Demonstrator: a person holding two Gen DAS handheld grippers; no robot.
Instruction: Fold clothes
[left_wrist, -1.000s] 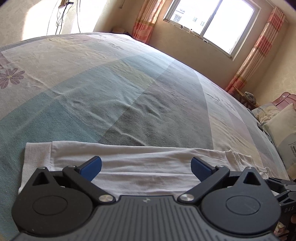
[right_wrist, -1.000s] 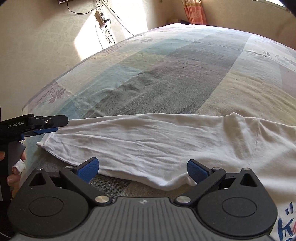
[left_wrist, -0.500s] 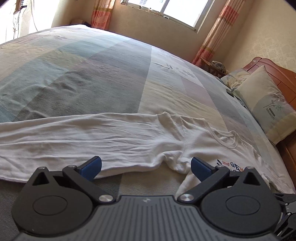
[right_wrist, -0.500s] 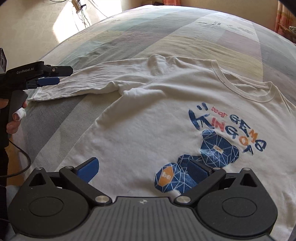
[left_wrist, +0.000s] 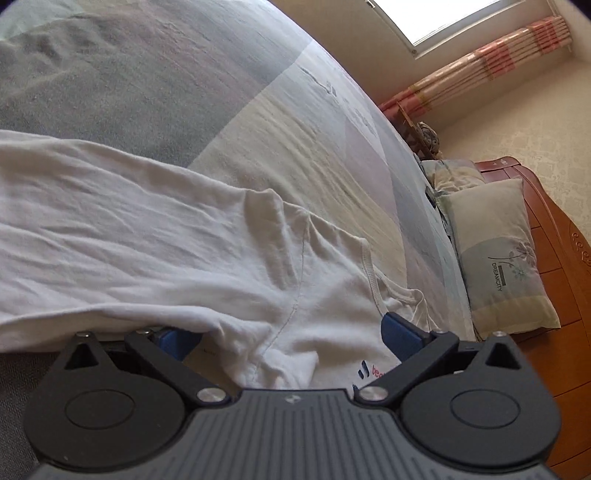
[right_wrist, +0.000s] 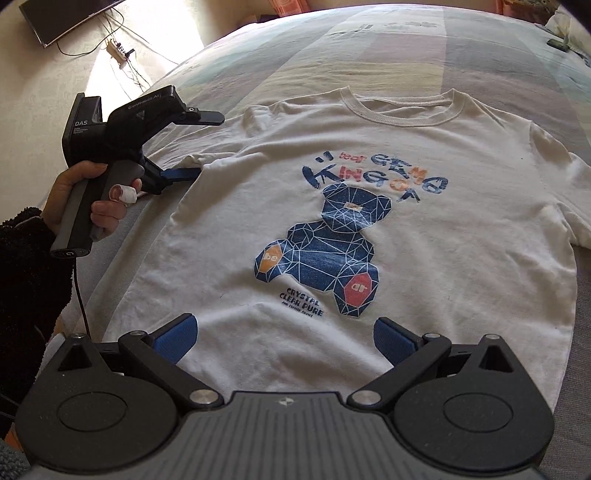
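We see the white T-shirt (right_wrist: 369, 229) lying face-up, flat on the patchwork bedspread (right_wrist: 332, 48), bare cover beyond its collar. Our left gripper (right_wrist: 207, 144) (jaws apart) straddles the sleeve's (left_wrist: 110, 236) underarm edge; our right gripper (right_wrist: 284, 341), also spread, hovers at the hem.

I work over a wide bed (right_wrist: 280, 55) covered by a bedspread (left_wrist: 207, 85) of pale blue, grey and cream blocks. A white T-shirt (right_wrist: 424, 258) with a blue bear print lies flat on it, front up, one sleeve stretched out sideways. Two pillows (left_wrist: 498, 254) lean at the wooden headboard (left_wrist: 554, 236).
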